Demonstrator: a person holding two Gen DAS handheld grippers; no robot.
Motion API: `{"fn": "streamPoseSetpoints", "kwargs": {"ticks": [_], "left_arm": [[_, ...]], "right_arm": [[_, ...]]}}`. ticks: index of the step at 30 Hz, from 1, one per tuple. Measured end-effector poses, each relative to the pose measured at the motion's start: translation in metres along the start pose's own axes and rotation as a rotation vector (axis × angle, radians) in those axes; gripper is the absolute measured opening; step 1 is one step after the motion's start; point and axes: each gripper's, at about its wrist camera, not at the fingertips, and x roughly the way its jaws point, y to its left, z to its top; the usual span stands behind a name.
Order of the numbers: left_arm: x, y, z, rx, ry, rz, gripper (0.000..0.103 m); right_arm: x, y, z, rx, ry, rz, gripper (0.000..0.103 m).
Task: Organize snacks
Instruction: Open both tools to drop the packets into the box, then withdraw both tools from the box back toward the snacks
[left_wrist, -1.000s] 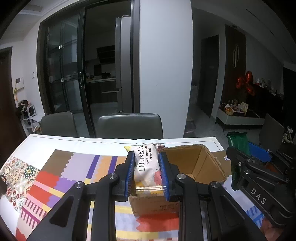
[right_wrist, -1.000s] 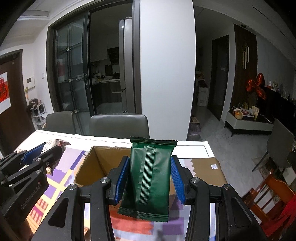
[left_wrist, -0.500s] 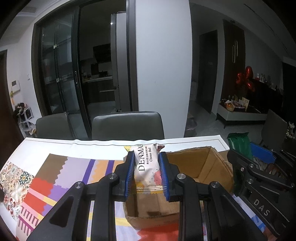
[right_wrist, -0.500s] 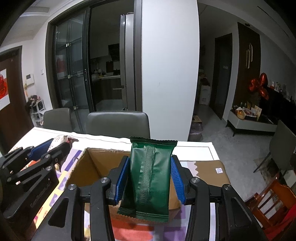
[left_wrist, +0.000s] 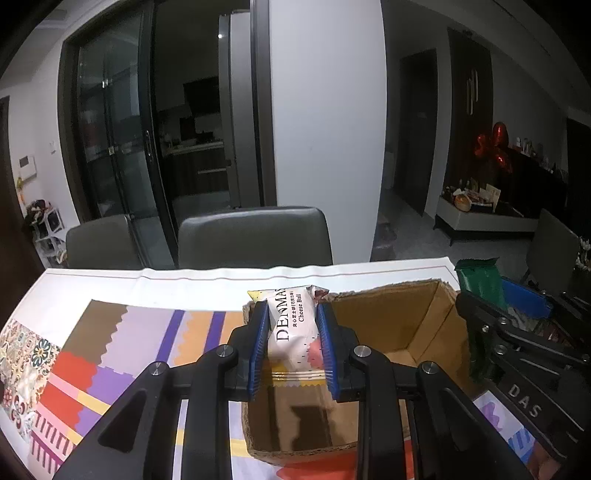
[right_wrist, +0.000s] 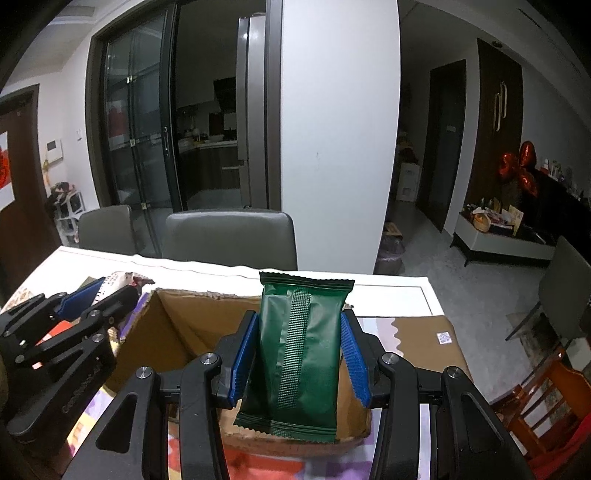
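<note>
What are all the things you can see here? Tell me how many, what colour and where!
Cheese Ball packet: one, white, between the left gripper's pads, over the box.
Green packet: one, dark green, between the right gripper's pads, over the box.
Cardboard box: one, brown, open, on the table.
Tablecloth: one, many colours with a white edge, covering the table.
Chairs: two, grey, behind the table.
Balloons: a red bunch, far right of the room.
Left gripper: one, black with blue pads, shut on the white packet.
Right gripper: one, black with blue pads, shut on the green packet.
</note>
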Motion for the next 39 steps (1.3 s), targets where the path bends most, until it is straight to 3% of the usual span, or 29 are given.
{"fn": "streamPoseSetpoints", "kwargs": {"ticks": [9, 12, 15, 18, 22, 39], "left_arm": [[0.01, 0.0, -0.003, 0.005, 0.02, 0.013, 0.03], [0.011, -0.002, -0.004, 0.009, 0.028, 0.026, 0.042], [0.012, 0.0, -0.005, 0.0, 0.033, 0.033, 0.044], [0.009, 0.003, -0.005, -0.009, 0.023, 0.053, 0.057], [0.004, 0.007, -0.004, -0.017, 0.008, 0.071, 0.072], [-0.037, 0.008, -0.004, -0.028, -0.024, 0.087, 0.078]], "right_arm": [[0.026, -0.006, -0.003, 0.014, 0.049, 0.005, 0.046], [0.026, -0.007, -0.003, 0.018, 0.046, 0.001, 0.047], [0.026, -0.01, -0.003, 0.031, 0.038, -0.012, 0.073], [0.022, -0.015, -0.004, 0.047, 0.01, -0.028, 0.083], [0.02, -0.018, -0.003, 0.051, 0.01, -0.039, 0.083], [-0.011, -0.013, 0.001, 0.038, -0.015, -0.063, 0.083]]}}
